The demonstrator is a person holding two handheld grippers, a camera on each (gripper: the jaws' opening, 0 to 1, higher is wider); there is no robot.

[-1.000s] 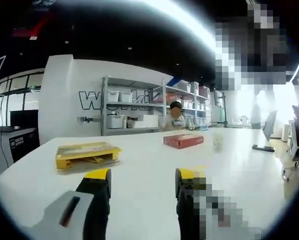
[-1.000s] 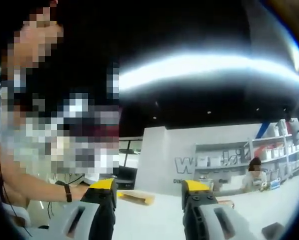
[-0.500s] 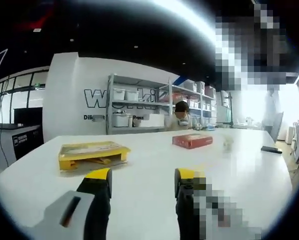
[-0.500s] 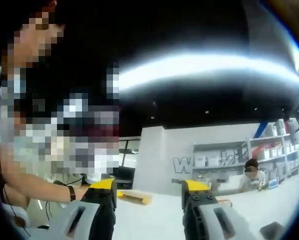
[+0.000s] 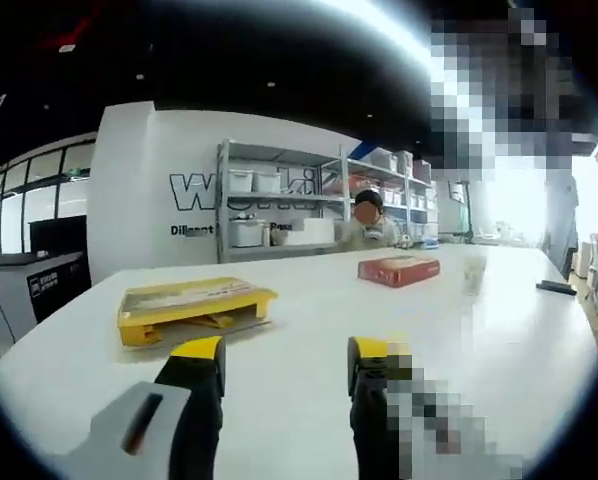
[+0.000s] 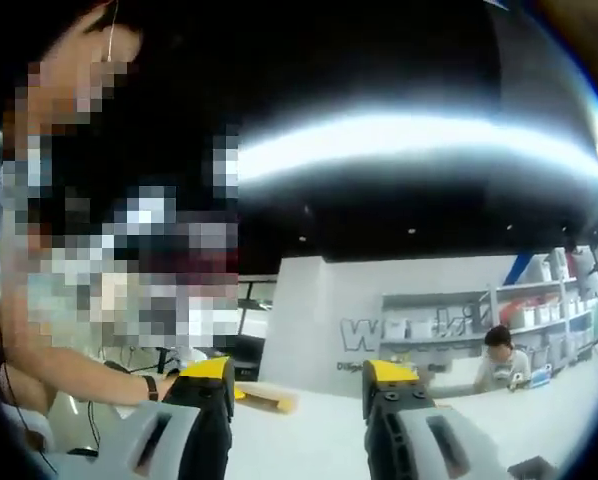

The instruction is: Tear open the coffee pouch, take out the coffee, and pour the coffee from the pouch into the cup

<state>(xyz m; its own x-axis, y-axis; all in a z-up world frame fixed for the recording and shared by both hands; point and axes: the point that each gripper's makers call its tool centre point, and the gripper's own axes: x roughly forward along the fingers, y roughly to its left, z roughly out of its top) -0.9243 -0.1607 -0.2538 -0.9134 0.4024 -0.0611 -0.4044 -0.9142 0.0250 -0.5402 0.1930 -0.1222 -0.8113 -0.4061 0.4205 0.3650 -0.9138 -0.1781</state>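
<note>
My left gripper [image 5: 284, 352] is open above the white table [image 5: 309, 330], its yellow-tipped jaws apart with nothing between them. Ahead and to the left lies an open yellow box [image 5: 191, 308]. A red box [image 5: 399, 270] sits farther back, and a pale, blurred cup [image 5: 472, 274] stands to its right. My right gripper [image 6: 299, 375] is open too and points higher, toward the far wall. Between its jaws I see the yellow box [image 6: 257, 398] on the table [image 6: 299, 440].
A person sits behind the table's far edge [image 5: 370, 224], in front of metal shelves [image 5: 279, 205] with white bins. A dark flat object [image 5: 557, 288] lies at the table's right. Another person's arm with a wristband [image 6: 99, 385] reaches in at the left.
Both views have shifted slightly. In the left gripper view the boxes and cup drifted right and look a little nearer. Both grippers stay open.
</note>
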